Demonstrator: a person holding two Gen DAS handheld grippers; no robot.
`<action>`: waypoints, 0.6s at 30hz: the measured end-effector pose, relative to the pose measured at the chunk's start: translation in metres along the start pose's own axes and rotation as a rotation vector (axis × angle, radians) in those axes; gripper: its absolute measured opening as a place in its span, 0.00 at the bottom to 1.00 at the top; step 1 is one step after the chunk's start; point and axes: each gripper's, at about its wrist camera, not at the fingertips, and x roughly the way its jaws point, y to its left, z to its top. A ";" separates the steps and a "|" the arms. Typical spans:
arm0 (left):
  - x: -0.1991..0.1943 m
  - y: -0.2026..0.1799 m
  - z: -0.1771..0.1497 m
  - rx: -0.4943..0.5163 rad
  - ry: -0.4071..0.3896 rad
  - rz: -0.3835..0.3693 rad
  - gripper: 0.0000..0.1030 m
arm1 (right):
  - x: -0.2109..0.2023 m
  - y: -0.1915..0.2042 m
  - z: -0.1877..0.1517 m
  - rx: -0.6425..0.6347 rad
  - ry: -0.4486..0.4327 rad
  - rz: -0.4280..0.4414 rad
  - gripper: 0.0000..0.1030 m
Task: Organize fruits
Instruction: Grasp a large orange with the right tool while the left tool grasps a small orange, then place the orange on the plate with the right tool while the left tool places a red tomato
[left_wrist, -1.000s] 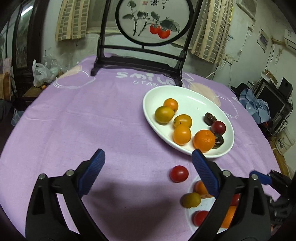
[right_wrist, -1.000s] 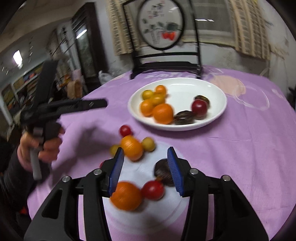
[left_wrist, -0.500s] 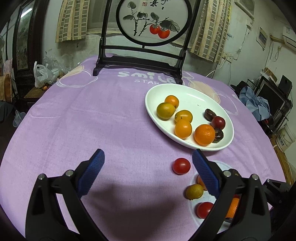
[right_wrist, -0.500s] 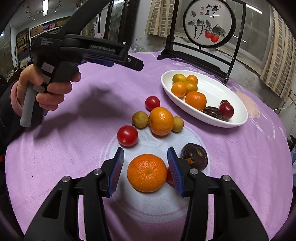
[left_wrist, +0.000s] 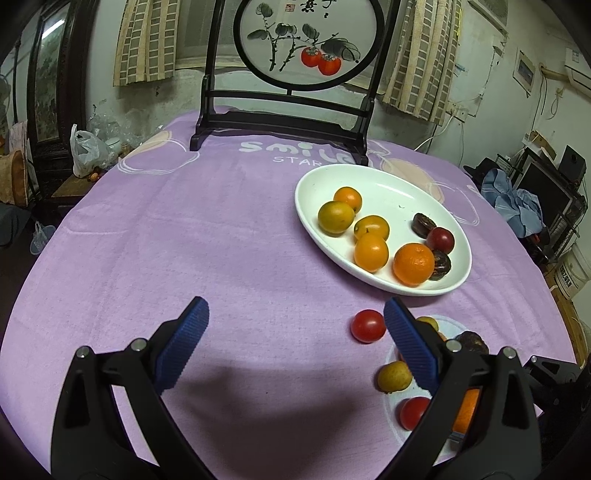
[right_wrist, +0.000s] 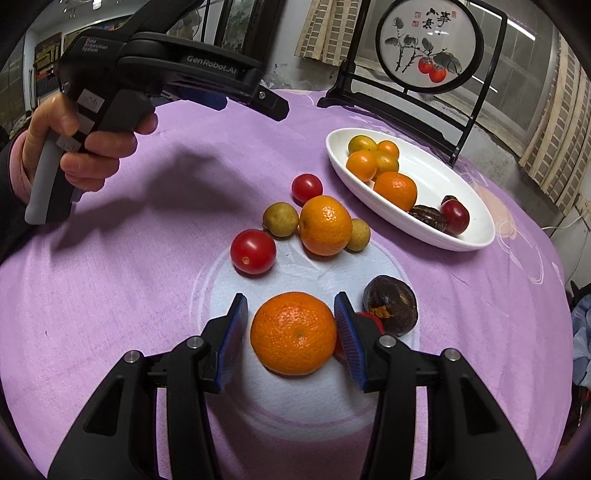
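- Left gripper (left_wrist: 295, 332): jaws spread wide, nothing between them, hanging over bare purple tabletop (left_wrist: 184, 240) at lower centre of the left wrist view. A hand (right_wrist: 85, 147) holds its handle at upper left of the right wrist view.
- Right gripper (right_wrist: 291, 325): jaws part-spread on either side of the mandarin (right_wrist: 293, 332) at lower centre of the right wrist view. A narrow gap shows at the left pad; the right pad sits at the peel. Judged not yet pinched.
- Handling, mandarin: judged light, roundish, with a soft, dimpled peel that yields under load. Grip across the widest girth, pads on opposite sides, moderate force. It can roll if pushed from one side only.
- Handling, neighbours: a cherry tomato (right_wrist: 369, 319) lies tight behind the right pad and a dark wrinkled fruit (right_wrist: 391, 304) just beyond. Both are judged easy to bruise or knock.
- Count, loose on the tabletop (right wrist view): two mandarins, three cherry tomatoes, two small yellow-green fruits, one dark fruit.
- Count, in the white oval dish (right_wrist: 443, 177) at upper right: one mandarin, four small orange-yellow fruits, one red fruit, and two dark fruits (both clear in the left wrist view).
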 end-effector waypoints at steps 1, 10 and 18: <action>0.000 0.001 0.000 -0.002 0.002 0.003 0.94 | 0.000 0.000 0.000 -0.004 -0.001 -0.011 0.44; 0.001 -0.004 -0.008 0.030 0.072 -0.098 0.94 | -0.027 -0.056 0.007 0.315 -0.141 0.126 0.42; -0.011 -0.067 -0.048 0.350 0.153 -0.284 0.78 | -0.032 -0.096 -0.004 0.524 -0.166 0.064 0.42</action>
